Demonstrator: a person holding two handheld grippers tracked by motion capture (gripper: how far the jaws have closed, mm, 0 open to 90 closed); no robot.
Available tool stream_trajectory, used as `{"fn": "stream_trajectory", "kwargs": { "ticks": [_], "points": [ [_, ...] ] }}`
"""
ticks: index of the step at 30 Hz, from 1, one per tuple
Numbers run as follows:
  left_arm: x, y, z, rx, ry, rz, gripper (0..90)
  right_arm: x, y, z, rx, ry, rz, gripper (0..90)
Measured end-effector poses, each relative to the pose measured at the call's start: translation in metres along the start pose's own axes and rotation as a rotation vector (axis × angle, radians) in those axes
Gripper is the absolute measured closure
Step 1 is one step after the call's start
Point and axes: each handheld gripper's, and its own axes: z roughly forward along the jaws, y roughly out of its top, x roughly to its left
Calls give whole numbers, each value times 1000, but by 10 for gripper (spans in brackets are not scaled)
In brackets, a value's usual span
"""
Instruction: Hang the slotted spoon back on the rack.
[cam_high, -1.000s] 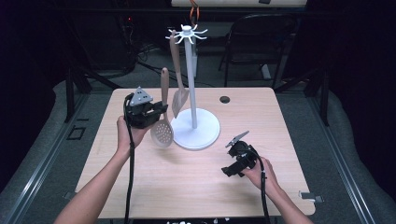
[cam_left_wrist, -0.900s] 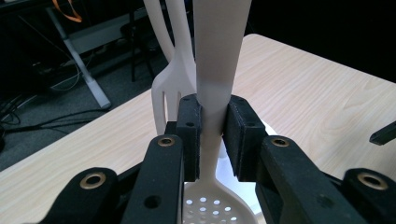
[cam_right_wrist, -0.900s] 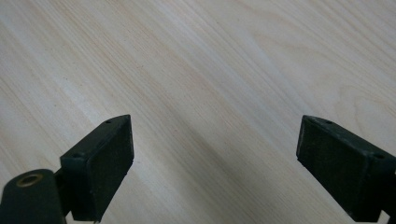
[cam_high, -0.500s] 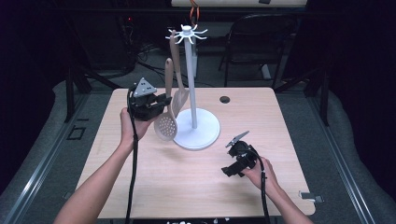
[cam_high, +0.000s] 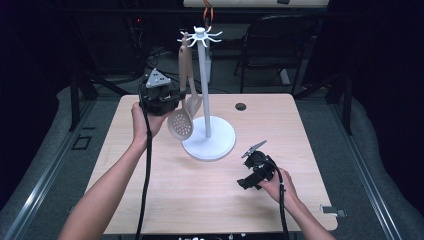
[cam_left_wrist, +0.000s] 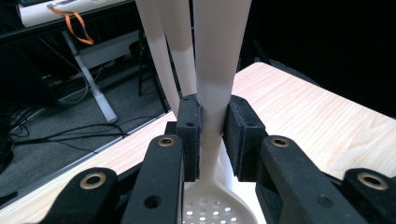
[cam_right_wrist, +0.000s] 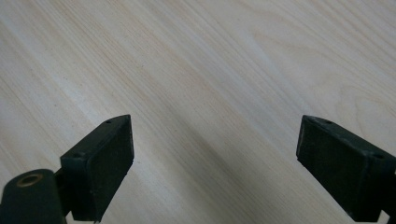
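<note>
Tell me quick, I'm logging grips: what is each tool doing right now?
Left tool: closed on the slotted spoon handle, beside the white stand.
Right tool: open, holding nothing, over the table.

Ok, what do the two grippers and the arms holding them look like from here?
Both are black handheld units. The left gripper carries a grey three-cornered plate on top, as does the right gripper, and a black cable trails from each toward the table's near edge. The fingers are flat rectangular black pads on linkage arms with brass-coloured pivot pins. The forearms are bare, with no sleeves or gloves visible.
</note>
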Motion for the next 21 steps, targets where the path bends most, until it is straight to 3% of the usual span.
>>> {"fn": "stream_trajectory", "kwargs": {
  "ticks": [21],
  "points": [
    [-2,11,22,42,15,-7,764,0,0,0,-2,1,1,107]
  ]
}}
